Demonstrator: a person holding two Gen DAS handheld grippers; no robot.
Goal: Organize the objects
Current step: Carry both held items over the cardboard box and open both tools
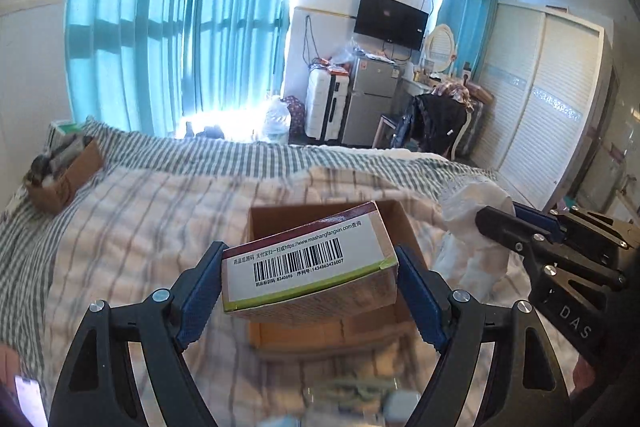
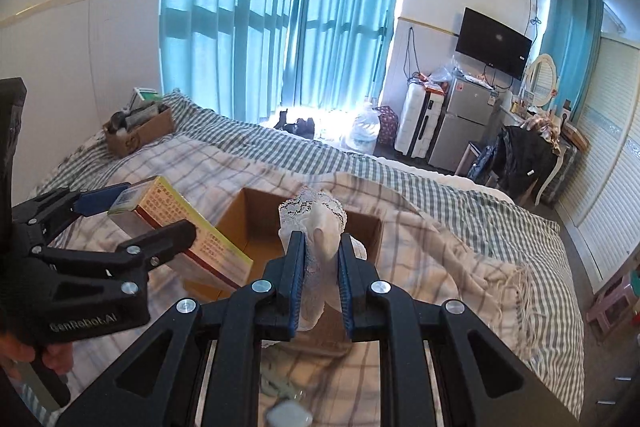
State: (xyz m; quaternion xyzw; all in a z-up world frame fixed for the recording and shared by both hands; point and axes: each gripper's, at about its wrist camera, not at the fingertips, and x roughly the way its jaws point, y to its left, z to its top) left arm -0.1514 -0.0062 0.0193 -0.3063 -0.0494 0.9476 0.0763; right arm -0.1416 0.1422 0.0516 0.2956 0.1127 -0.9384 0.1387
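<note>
My left gripper [image 1: 310, 279] is shut on a medicine box [image 1: 308, 263] with a barcode label, held by its two ends above an open cardboard box [image 1: 400, 223] on the bed. From the right wrist the same medicine box [image 2: 188, 227] shows its yellow printed side, tilted over the cardboard box [image 2: 248, 223], with the left gripper [image 2: 146, 217] around it. My right gripper [image 2: 322, 259] is shut on a white lace cloth [image 2: 316, 223] that sticks up between the pads. In the left wrist view the cloth [image 1: 476, 223] hangs from the right gripper [image 1: 496, 223] beside the cardboard box.
A striped blanket [image 2: 440, 259] covers the bed. A second cardboard box [image 2: 140, 133] full of items sits at the far left corner. Small blurred objects [image 1: 360, 395] lie near the bed's front edge. A wardrobe [image 1: 548, 99], a fridge [image 2: 460, 131], a suitcase and a chair stand beyond.
</note>
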